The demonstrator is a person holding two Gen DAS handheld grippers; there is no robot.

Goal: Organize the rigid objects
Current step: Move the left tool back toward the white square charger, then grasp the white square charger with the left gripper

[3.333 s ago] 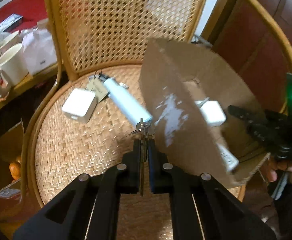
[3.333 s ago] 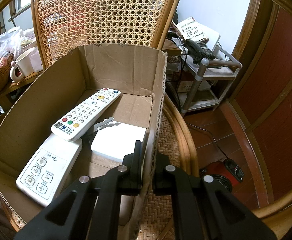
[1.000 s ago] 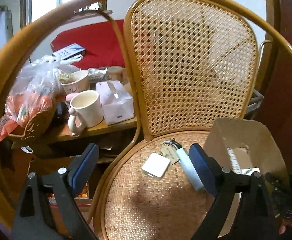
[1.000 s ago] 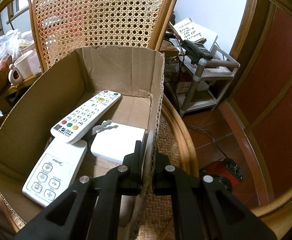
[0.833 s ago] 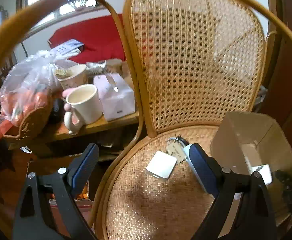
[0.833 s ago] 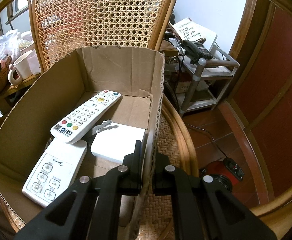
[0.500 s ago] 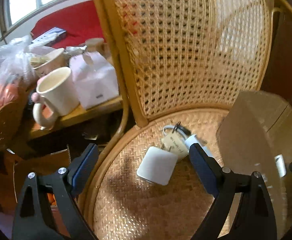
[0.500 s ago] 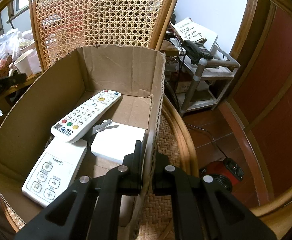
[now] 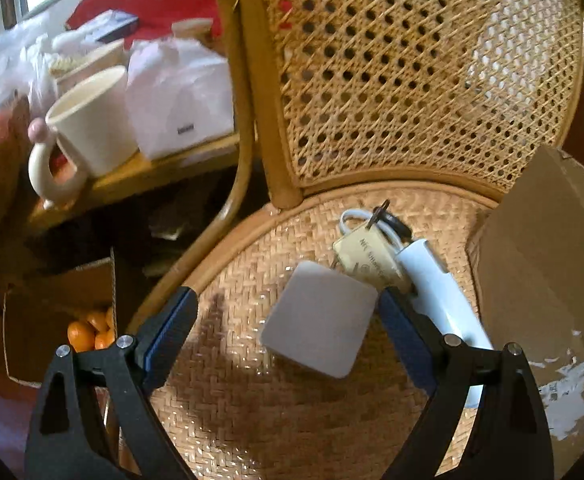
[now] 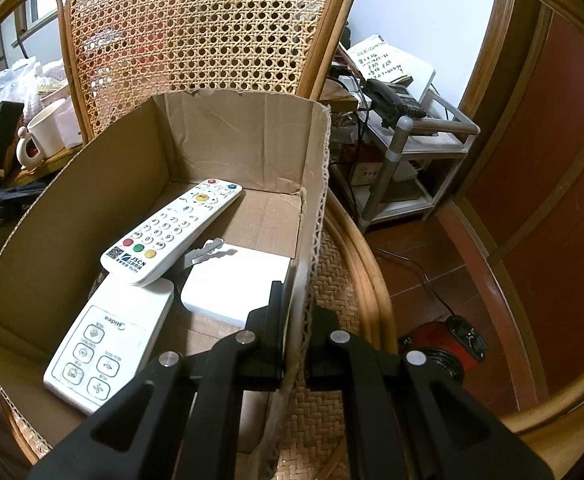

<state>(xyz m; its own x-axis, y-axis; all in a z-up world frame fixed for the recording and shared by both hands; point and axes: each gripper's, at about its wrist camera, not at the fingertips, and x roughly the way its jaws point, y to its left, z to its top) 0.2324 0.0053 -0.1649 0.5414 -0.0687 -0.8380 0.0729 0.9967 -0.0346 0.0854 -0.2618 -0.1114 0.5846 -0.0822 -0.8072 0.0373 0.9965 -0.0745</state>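
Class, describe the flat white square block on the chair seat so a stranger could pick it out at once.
Start at the woven cane chair seat, left of the cardboard box. The white square block lies flat there, plain and rounded, unlike the long white tube and tagged keys beside it.

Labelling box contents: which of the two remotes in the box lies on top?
The JSCN remote, the one with numbered keys and coloured buttons; its near end rests on the Midea remote, which lies flat beneath.

My left claw (image 9: 287, 320) is matte black plastic with blue ribbed pads (image 9: 169, 330) and silver screws behind them; my right claw (image 10: 294, 312) shows black pads, triangular cut-outs, matching screws.
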